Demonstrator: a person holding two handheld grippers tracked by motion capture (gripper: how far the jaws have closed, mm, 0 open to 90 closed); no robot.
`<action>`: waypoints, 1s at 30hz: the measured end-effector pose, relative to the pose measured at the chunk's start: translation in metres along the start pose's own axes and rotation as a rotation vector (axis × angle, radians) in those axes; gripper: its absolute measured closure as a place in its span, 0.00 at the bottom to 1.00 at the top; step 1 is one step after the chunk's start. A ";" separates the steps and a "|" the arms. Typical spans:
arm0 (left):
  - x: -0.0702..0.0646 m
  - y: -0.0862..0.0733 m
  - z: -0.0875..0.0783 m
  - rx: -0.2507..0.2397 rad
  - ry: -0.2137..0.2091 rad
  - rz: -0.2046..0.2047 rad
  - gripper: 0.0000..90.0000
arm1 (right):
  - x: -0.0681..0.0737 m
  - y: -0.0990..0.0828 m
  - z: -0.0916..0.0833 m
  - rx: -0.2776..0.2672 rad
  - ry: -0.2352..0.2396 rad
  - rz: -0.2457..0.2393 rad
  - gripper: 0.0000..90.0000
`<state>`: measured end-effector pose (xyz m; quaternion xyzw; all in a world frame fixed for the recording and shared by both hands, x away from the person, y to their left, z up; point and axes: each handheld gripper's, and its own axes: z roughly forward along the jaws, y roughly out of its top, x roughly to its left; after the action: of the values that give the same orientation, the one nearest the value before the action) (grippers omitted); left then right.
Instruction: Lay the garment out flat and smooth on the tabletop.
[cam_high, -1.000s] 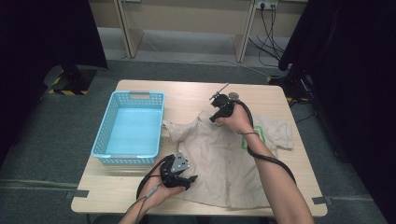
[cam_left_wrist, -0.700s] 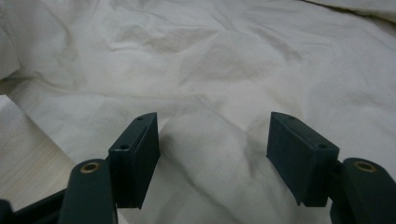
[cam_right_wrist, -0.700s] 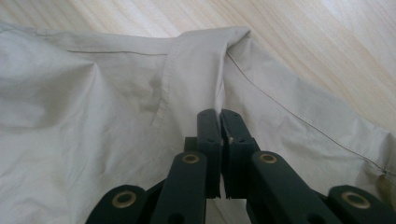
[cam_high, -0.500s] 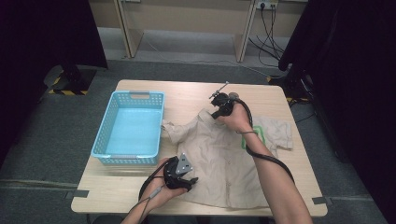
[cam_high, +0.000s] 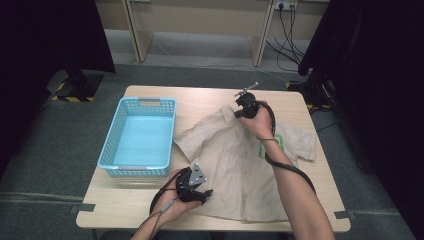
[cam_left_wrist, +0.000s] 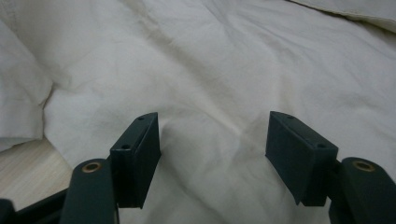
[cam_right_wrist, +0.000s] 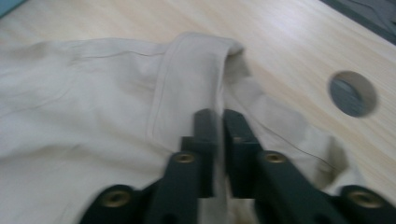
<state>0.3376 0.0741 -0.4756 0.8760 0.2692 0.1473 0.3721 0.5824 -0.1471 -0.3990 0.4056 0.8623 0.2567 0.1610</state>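
Since the earlier frame, the right gripper (cam_right_wrist: 218, 140) had lifted slightly at the shirt's collar (cam_right_wrist: 191, 79), its jaws just closing, then easing, clamped on the fabric. The shirt (cam_high: 235, 160) lay spread on the table (cam_high: 210, 97) (beside the blue basket (cam_high: 115, 145)). The left gripper (cam_left_wrist: 212, 144) hovered over the hem, jaws apart.

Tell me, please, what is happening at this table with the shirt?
A person works a beige shirt spread on the table with two hand-held grippers. The right gripper pinches the collar at the far edge, its jaws having just loosened slightly. The left gripper sits open over the near hem. A blue basket stands beside the shirt.
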 end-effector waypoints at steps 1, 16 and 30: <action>0.000 0.000 0.000 0.000 -0.001 -0.004 0.38 | 0.000 0.000 0.001 -0.004 0.030 -0.019 0.81; -0.004 -0.001 0.001 -0.002 -0.032 -0.032 0.38 | -0.033 -0.056 -0.045 0.042 0.028 0.093 0.55; -0.010 -0.001 0.002 -0.013 -0.072 -0.031 0.38 | 0.025 -0.077 -0.004 0.121 0.008 0.117 0.54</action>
<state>0.3299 0.0675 -0.4786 0.8740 0.2681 0.1117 0.3896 0.5178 -0.1705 -0.4416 0.4635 0.8517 0.2145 0.1173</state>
